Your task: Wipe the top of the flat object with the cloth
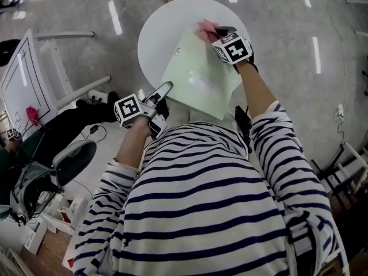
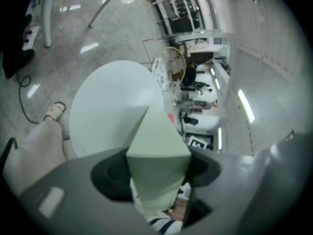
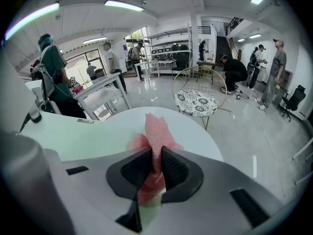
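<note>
Pink cloth (image 3: 155, 131) pinched tight between the two pads of the right gripper (image 3: 155, 169). Held at the far corner of the flat green board (image 1: 198, 79), down on its top side. Green board lying flat on the round white table (image 1: 158, 33), with its near end sticking out past the table's edge. Left gripper (image 2: 159, 170) clamped on that near end, jaws partly apart and the board's edge squeezed between them. Shiny grey floor (image 1: 287, 16) all around the table.
</note>
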`<move>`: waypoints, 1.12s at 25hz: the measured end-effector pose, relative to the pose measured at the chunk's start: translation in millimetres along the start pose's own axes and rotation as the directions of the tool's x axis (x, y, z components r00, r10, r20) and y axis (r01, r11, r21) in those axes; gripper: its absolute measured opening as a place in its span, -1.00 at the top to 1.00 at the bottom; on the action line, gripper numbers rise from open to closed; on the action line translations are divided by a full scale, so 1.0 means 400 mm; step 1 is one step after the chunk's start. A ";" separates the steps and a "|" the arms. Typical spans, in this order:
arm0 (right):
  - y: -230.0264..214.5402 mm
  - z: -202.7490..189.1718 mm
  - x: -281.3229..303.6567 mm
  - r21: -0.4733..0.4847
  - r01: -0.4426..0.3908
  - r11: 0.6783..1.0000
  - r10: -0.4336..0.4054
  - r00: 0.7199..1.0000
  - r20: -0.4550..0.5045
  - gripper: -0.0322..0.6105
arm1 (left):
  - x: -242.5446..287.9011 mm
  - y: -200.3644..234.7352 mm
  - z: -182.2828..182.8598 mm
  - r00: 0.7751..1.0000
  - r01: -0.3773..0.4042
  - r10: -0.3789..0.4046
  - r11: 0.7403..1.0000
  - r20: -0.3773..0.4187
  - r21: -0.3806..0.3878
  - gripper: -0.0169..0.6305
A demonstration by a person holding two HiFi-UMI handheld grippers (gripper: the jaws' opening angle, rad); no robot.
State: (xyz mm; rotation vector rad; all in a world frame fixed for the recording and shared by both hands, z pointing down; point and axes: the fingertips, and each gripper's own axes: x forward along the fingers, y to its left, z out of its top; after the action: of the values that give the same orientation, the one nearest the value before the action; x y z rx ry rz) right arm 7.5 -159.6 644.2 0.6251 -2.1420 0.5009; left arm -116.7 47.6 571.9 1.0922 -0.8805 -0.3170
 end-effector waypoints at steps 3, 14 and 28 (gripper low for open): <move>0.026 -0.005 -0.022 0.001 -0.020 1.000 0.020 1.000 0.012 0.75 | 0.003 -0.001 -0.001 1.000 -0.003 0.003 1.000 0.001 -0.014 0.07; 0.198 0.004 -0.110 -0.079 -0.072 0.994 0.076 0.996 0.041 0.75 | -0.032 -0.001 -0.017 1.000 0.010 -0.010 1.000 -0.008 -0.001 0.07; 0.331 0.012 -0.178 -0.100 -0.172 0.980 0.180 0.980 0.079 0.75 | -0.027 -0.005 -0.023 1.000 0.009 -0.009 1.000 -0.011 -0.003 0.07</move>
State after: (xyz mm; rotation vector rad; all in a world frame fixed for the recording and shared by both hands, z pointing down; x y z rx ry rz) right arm -35.7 -38.3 566.5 0.4140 -2.3024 0.4729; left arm -116.3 59.2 563.5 1.0950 -0.8653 -0.3197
